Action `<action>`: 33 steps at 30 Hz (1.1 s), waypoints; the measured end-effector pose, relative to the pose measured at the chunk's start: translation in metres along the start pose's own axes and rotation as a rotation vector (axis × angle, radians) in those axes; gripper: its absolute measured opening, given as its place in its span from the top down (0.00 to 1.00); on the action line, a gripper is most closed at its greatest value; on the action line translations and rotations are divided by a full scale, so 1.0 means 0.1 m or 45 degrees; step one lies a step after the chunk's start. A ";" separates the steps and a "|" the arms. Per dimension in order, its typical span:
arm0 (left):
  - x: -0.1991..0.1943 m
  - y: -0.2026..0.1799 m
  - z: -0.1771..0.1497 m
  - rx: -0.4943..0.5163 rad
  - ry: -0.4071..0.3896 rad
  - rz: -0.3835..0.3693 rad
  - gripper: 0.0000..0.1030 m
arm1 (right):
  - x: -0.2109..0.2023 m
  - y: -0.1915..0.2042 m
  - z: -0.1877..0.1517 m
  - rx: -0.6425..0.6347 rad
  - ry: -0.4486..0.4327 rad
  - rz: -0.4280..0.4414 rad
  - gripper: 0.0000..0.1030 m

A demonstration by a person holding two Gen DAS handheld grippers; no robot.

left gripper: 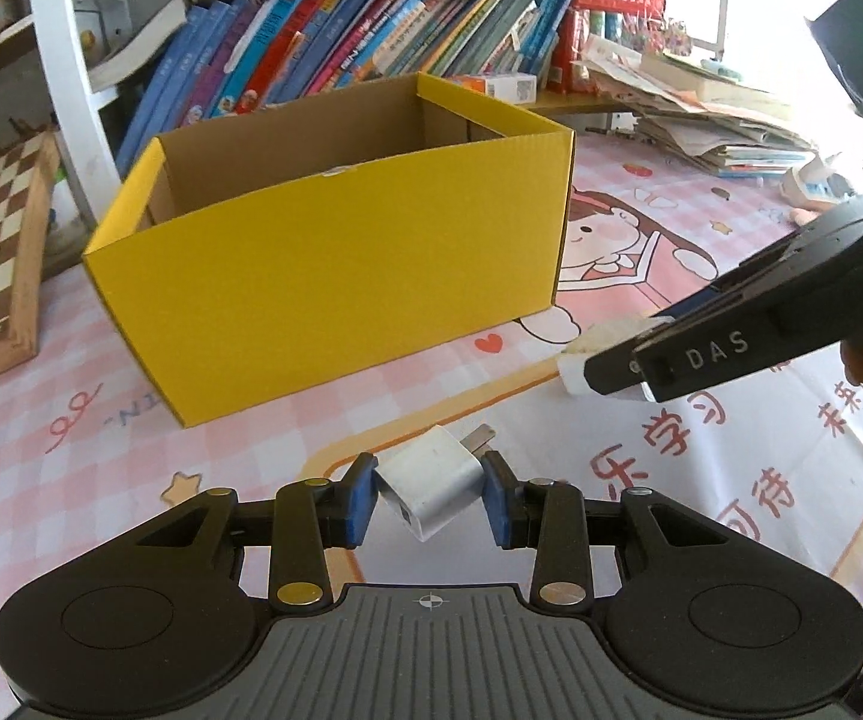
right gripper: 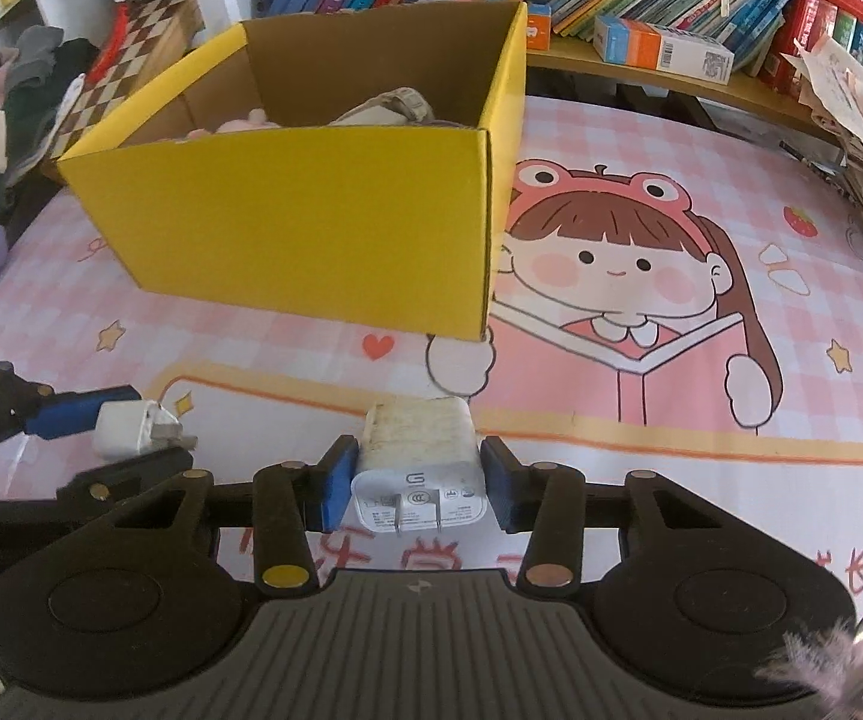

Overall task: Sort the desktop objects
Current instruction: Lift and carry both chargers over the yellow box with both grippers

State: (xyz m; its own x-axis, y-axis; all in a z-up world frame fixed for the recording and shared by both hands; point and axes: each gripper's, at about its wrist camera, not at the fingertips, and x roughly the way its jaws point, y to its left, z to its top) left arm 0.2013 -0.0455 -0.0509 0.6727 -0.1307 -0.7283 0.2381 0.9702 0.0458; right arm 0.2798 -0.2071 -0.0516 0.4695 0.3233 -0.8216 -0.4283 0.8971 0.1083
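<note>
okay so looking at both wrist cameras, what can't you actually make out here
- Left wrist view: the yellow box floor, hidden by its near wall.
- Right wrist view: items in the box, only tops show above the wall.
- Left wrist view: large charger in the right gripper, mostly covered by fingers.
- Right wrist view: charger label print, too small.

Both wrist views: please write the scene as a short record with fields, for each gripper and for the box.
left gripper: shut on small white charger, prongs pointing away from the camera
right gripper: shut on larger white charger, prongs facing the camera
yellow box: open top, standing on the pink cartoon mat, some items already inside
behind the box: bookshelf with leaning books
both chargers: still outside the box
</note>
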 end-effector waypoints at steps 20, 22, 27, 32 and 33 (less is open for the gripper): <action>-0.48 0.12 -0.09 0.024 -0.101 0.001 0.66 | -0.41 0.33 -0.20 -0.053 -0.054 0.021 0.59; -0.51 0.12 -0.09 0.034 -0.111 -0.004 0.66 | -0.44 0.36 -0.20 -0.062 -0.058 0.021 0.59; -0.57 0.14 -0.07 0.049 -0.137 -0.013 0.66 | -0.49 0.43 -0.20 -0.078 -0.069 0.017 0.59; -0.64 0.17 -0.04 0.058 -0.166 -0.021 0.66 | -0.56 0.50 -0.17 -0.098 -0.094 0.011 0.59; -0.66 0.17 -0.03 0.061 -0.173 -0.023 0.66 | -0.57 0.52 -0.16 -0.103 -0.099 0.011 0.59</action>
State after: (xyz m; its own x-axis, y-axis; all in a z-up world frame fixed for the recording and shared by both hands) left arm 0.1588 -0.0194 -0.0040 0.7561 -0.1775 -0.6299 0.2816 0.9571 0.0684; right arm 0.2182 -0.1842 -0.0078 0.5228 0.3561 -0.7745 -0.4921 0.8680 0.0669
